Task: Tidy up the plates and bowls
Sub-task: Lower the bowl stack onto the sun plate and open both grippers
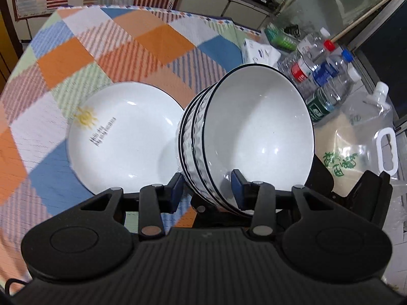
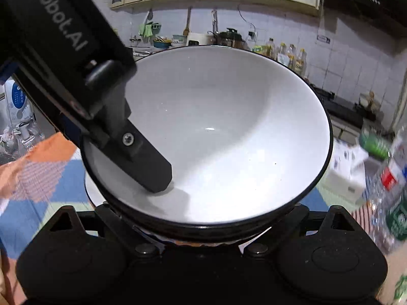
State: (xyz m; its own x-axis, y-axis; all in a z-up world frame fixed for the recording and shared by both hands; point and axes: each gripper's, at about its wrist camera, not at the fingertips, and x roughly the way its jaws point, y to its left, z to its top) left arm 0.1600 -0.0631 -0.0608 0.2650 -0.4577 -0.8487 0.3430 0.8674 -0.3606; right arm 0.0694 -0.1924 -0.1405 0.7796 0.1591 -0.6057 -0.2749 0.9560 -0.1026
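Observation:
A stack of three white bowls with dark rims (image 1: 254,127) hangs tilted above the table, mouth facing the camera. My left gripper (image 1: 207,190) is shut on the stack's rim, one blue pad (image 1: 175,190) outside and the other (image 1: 237,188) inside the top bowl. In the right wrist view the top bowl (image 2: 229,127) fills the frame, with the left gripper's finger (image 2: 150,167) lying inside it. My right gripper (image 2: 201,249) sits under the stack, its fingers hidden by the bowls. A white plate with a yellow sun print (image 1: 122,137) lies flat on the patchwork tablecloth (image 1: 101,50).
Several plastic water bottles (image 1: 320,76) and a large clear jug with a white handle (image 1: 376,137) crowd the table's right side. A white packet (image 1: 259,50) lies behind them. A kitchen counter with pots and oil bottles (image 2: 287,53) runs along the far wall.

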